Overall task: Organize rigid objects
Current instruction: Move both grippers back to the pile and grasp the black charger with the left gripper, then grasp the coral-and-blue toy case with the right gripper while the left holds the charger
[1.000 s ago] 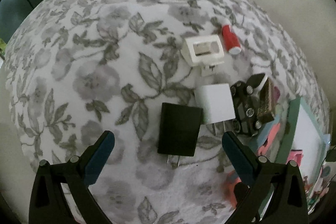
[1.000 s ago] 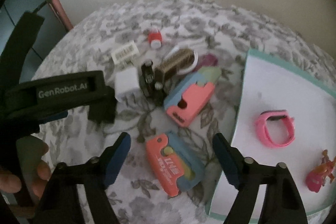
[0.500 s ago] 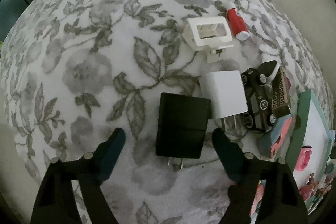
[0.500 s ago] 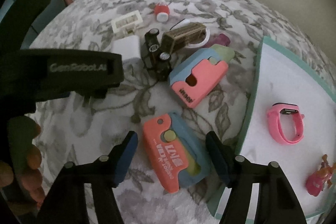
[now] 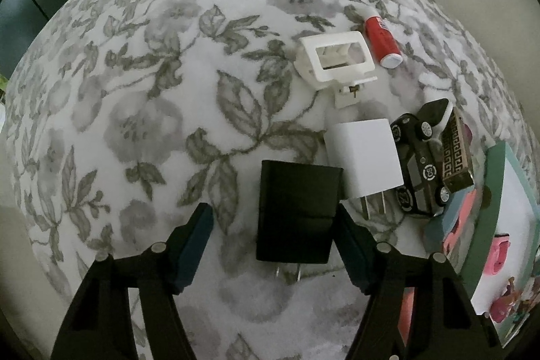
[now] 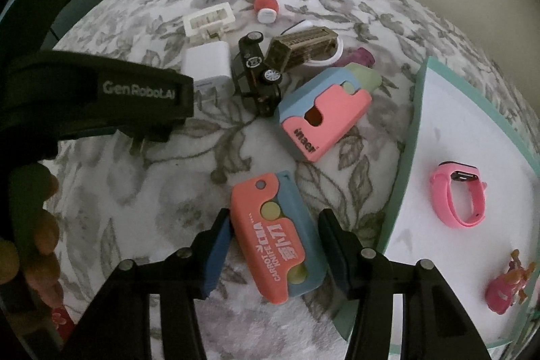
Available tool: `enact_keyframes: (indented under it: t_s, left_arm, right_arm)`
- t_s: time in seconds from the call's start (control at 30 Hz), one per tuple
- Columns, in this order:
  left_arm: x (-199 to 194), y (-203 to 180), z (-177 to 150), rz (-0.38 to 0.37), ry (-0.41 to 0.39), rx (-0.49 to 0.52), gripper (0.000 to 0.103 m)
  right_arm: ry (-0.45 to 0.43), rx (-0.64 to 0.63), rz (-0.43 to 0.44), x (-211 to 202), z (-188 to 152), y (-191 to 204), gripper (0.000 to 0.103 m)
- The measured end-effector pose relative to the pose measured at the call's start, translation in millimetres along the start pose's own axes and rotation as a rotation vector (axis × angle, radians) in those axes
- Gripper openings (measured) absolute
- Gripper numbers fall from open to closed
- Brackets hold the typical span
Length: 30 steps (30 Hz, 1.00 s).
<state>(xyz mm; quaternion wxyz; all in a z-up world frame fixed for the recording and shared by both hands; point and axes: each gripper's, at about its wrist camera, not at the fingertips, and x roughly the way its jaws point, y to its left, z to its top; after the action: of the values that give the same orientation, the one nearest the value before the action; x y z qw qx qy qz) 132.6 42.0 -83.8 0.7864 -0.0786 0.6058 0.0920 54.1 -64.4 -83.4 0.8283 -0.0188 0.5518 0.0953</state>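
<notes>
- Left gripper (image 5: 272, 220): released, jaws apart on either side of the black charger (image 5: 298, 213). Over the last second the jaws have narrowed and the gripper has advanced, so the charger now lies between the fingertips instead of ahead of them. The right-side pad appears to touch or nearly touch the charger's edge; the left-side pad stands clear of it.
- Right gripper (image 6: 274, 225): released, jaws apart around the orange and blue carrot knife toy (image 6: 276, 237). This gripper has also advanced and narrowed over the same interval; both pads now sit just beside the toy's long edges. Contact cannot be confirmed.
- Position of the black charger: flat on the floral cloth (image 5: 135, 123) covering the counter, prongs pointing toward the camera, its upper right corner touching the white charger (image 5: 364, 162).
- Position of the carrot knife toy: flat on the cloth, near the teal rim of the white tray (image 6: 403, 171), which already holds a pink watch (image 6: 460, 199) and a small pink figure (image 6: 506, 289).
- Remaining loose items: a black toy car (image 6: 256, 73), a second pink and blue toy (image 6: 324, 117), a white clip-like part (image 5: 334, 59) and a red cylinder (image 5: 383, 41).
- Assessment: both grippers are in pre-grasp alignment. Neither item is lifted. Sorting is at an early stage, with most items outside the tray.
- Caution: closing on the black charger may nudge the adjoining white charger.
</notes>
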Motion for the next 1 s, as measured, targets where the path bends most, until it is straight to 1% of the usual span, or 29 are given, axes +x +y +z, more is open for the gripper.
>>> enact_keyframes:
  t_s: [0.17,0.23,0.27,0.3,0.37,0.4,0.57,1.0]
  left_arm:
    - [0.9,-7.0,0.9,0.02,-0.01,0.027,0.07]
    - [0.1,-7.1,1.1,0.021,-0.013,0.027,0.063]
    - [-0.6,-7.3,1.2,0.023,-0.017,0.03,0.056]
    - [-1.4,-7.5,1.8,0.024,-0.019,0.031,0.052]
    - [-3.6,-6.7,2.1,0.023,-0.021,0.032,0.047]
    - [-4.7,-6.5,2.2,0.022,-0.023,0.034,0.041]
    - [-8.1,-6.3,1.1,0.017,-0.027,0.04,0.042]
    - [-9.0,-6.3,-6.2,0.011,-0.027,0.031,0.042]
  right_arm:
    - [-0.008,-0.009,-0.011,-1.1,-1.8,1.7,0.055]
    - [-0.009,-0.006,-0.007,-1.4,-2.1,1.7,0.055]
    - [-0.009,-0.006,-0.007,-1.4,-2.2,3.0,0.055]
    - [-0.009,-0.007,-0.008,-1.4,-2.0,4.2,0.055]
    - [-0.008,-0.005,-0.008,-0.8,-2.9,6.7,0.055]
    - [-0.008,-0.007,-0.009,-0.6,-2.9,9.0,0.055]
    - [-0.008,-0.002,-0.008,-2.4,-3.0,3.1,0.055]
    - [-0.006,-0.008,-0.021,-4.4,-5.9,6.1,0.054]
